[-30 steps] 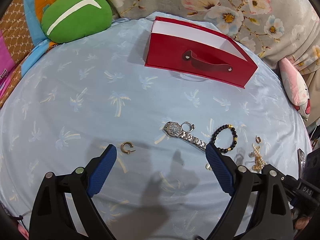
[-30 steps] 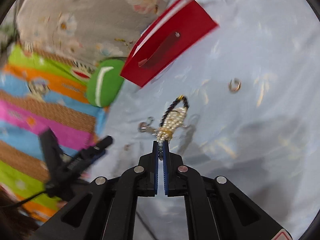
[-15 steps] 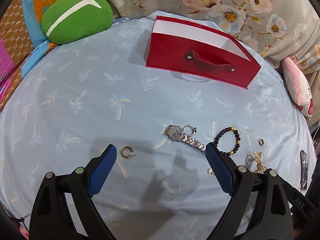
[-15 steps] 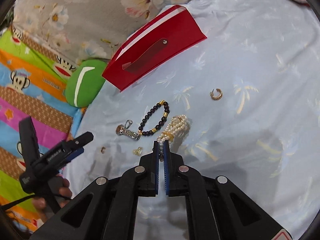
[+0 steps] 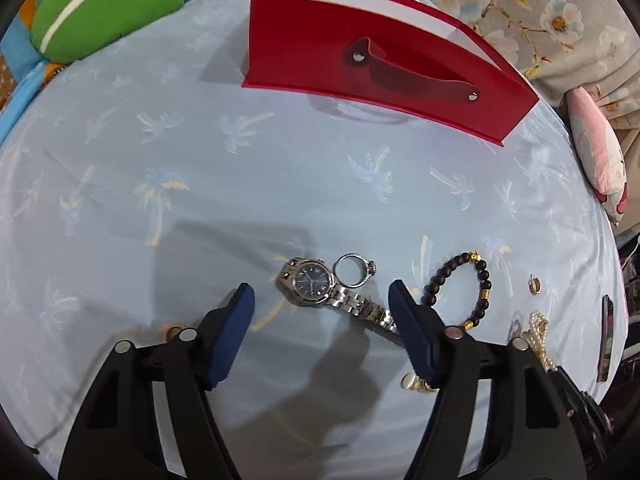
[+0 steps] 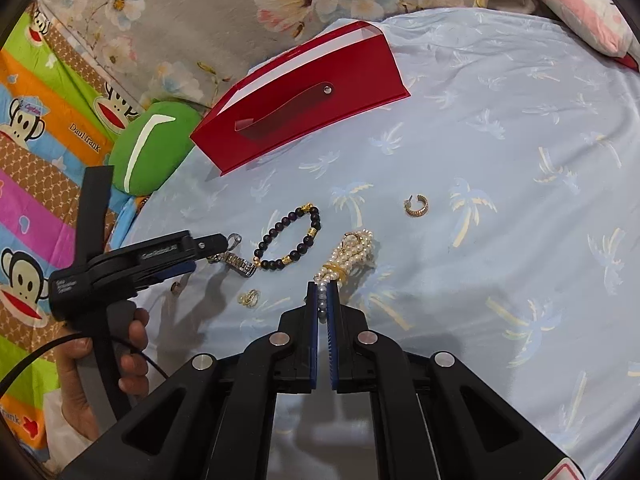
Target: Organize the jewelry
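Closing over a silver wristwatch [image 5: 310,282], the left gripper [image 5: 320,308] is seen low in the left wrist view, its blue pads still clear of the watch, which lies on the bed between them. A silver ring [image 5: 352,270] is set touching the watch face at its upper right, and the metal band is run down to the right pad. A black bead bracelet [image 5: 460,290] with gold beads is seen just right of that pad, a small gold earring [image 5: 534,284] farther right, and a gold clip earring [image 5: 414,382] below the right pad.

The right gripper [image 6: 323,300], at the lower centre of the right wrist view, is clenched on the end of a pearl necklace [image 6: 354,252], whose bunched strands are laid on the sheet just above the fingertips. A gold hoop earring [image 6: 418,205] is seen at upper right of the pearls, well apart.

Everything is spread on a bed sheet [image 6: 500,160] of pale blue printed with palm trees. A red box [image 5: 360,64] with a strap handle is stood at the top of the left wrist view, a green cushion [image 5: 104,4] at upper left, a floral blanket [image 5: 520,12] at upper right, a pink pillow [image 5: 596,152] at the right edge. A hand [image 6: 104,364] is shown gripping the left handle at the lower left of the right wrist view.
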The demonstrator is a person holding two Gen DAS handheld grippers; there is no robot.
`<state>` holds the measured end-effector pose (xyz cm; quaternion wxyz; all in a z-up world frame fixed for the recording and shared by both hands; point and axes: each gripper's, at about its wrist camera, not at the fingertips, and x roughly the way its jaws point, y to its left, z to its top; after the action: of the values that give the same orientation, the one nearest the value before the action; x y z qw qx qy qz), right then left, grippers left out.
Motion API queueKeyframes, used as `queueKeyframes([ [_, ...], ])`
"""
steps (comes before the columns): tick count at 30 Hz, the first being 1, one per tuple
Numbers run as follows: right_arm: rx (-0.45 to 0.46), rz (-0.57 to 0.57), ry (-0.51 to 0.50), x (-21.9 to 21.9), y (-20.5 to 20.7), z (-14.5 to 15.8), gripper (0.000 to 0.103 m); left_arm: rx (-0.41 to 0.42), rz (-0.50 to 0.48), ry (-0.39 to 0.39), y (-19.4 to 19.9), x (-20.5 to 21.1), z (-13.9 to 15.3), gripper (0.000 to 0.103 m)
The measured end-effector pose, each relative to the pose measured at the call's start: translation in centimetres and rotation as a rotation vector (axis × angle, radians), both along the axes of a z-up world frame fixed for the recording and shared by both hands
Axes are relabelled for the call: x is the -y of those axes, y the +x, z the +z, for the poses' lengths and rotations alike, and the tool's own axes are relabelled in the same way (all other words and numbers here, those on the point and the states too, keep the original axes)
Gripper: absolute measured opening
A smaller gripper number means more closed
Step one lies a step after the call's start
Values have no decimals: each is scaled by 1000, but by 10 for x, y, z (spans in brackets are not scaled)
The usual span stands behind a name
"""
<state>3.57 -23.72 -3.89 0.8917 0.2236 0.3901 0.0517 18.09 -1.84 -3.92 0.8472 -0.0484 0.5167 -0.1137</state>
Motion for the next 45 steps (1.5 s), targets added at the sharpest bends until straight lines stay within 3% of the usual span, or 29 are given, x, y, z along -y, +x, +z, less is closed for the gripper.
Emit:
queueKeyframes([
  [5,2,1,-23,-2,-1,1,5,16,14,-5,2,2,1,60],
  [8,-2,1,-23,-2,-1,0,5,35,10,24,0,7,1,39],
  [9,-4,2,-25,-2,-1,0,5,36,5,20,1,8,1,28],
  [16,-15,0,-32,-1,0,-2,5,77,-22,-13,-5,10,10,10],
  [21,-36,-15,-76,-1,3,-4,5,66,-23,-16,-6,8,10,11],
  [24,-30,-54,-108,6,8,1,11,60,-19,-23,-6,6,9,11],
  [39,-84,-94,-178,10,40,-14,7,37,4,-40,-5,-3,1,15],
  [41,-78,-97,-169,12,39,-14,2,32,10,-44,-5,-5,1,18],
  [43,-62,-104,-171,12,36,-11,2,20,17,-53,-5,-7,0,32],
  [45,-35,-106,-179,11,33,-5,0,16,16,-76,-6,-8,0,39],
])
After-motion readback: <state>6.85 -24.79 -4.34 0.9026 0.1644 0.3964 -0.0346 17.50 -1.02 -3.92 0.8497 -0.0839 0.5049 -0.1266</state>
